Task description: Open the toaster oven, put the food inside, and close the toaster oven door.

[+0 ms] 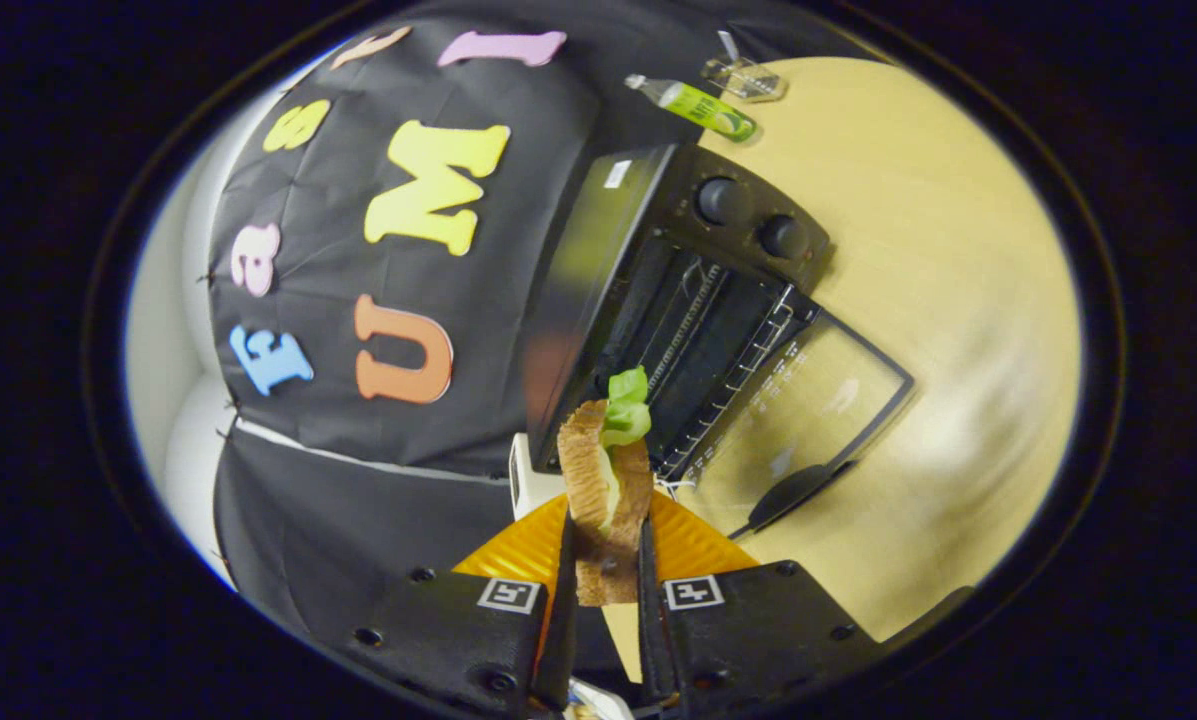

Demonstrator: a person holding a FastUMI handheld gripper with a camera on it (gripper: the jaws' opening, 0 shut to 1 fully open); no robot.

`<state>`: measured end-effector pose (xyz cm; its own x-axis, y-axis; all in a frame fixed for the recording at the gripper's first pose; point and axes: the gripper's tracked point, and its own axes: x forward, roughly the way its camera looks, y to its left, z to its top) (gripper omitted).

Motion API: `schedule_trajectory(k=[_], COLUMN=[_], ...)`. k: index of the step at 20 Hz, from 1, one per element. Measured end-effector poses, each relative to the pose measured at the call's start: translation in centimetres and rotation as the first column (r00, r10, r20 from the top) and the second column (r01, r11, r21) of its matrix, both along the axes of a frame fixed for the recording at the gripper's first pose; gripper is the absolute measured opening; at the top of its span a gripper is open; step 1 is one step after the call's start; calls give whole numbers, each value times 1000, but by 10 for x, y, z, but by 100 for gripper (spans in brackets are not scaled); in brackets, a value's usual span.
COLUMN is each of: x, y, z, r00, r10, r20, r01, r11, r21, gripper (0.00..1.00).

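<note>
A sandwich point(606, 490) of brown bread with green lettuce poking out at its far end is pinched between both fingers of my gripper point(604, 560), which is shut on it. Beyond the sandwich stands the black toaster oven point(678, 260) on the pale wooden table point(958, 260). Its glass door point(808, 410) is folded down flat, handle point(793, 490) toward me, and the wire rack point(718, 350) inside is exposed. Two round knobs point(748, 215) sit on its control panel. The whole view is tilted, so the oven appears rolled to one side.
A green-labelled plastic bottle point(703, 105) and a clear glass object point(743, 78) lie on the table behind the oven. A white box point(528, 480) sits beside the oven's near corner. Black booth cloth hangs left of the oven.
</note>
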<state>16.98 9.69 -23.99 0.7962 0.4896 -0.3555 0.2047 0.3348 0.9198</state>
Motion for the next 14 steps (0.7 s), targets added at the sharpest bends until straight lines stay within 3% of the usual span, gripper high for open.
schedule_trajectory(k=[3, 9, 14], x=[38, 101, 109], y=[-3, -22, -8], z=[-21, -44, -43], r00=[998, 970, 967], r10=[-54, -242, -249], r20=[10, 22, 57], r01=[53, 237, 242], r11=[997, 961, 964], r21=[58, 140, 108], gripper=[32, 33, 39])
